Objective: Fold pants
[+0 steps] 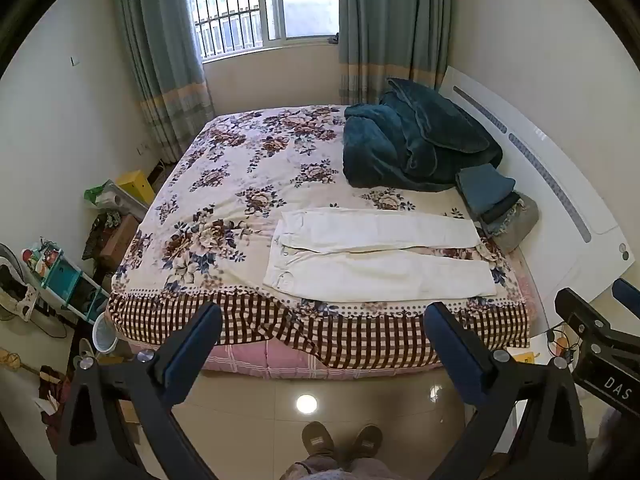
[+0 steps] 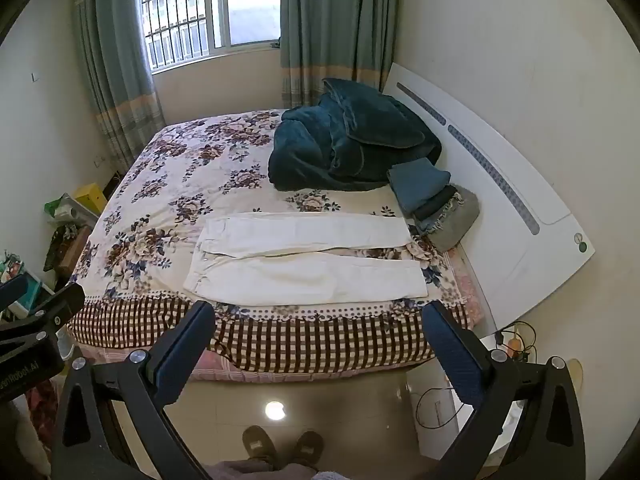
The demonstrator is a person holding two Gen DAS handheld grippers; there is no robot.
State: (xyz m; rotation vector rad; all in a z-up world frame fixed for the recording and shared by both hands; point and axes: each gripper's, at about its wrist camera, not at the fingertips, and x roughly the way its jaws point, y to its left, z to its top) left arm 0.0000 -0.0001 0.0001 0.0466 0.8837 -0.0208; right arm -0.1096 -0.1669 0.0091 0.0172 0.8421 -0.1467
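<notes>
On the bed point(image 1: 224, 216), white pants point(image 1: 376, 256) lie flat near its front edge. Both the left gripper point(image 1: 322, 320) and right gripper point(image 2: 320, 316) hold jaws wide, empty. Only the left view shows a teal shelf point(image 1: 64, 276).

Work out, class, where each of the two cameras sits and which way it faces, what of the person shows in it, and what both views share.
Left wrist: on the left gripper, facing the bed; open fingers, slippers, right gripper at its right edge.
Right wrist: on the right gripper, same heading; open fingers, slippers, left gripper at its left edge.
Shared: white pants flat, teal blanket, window.
</notes>
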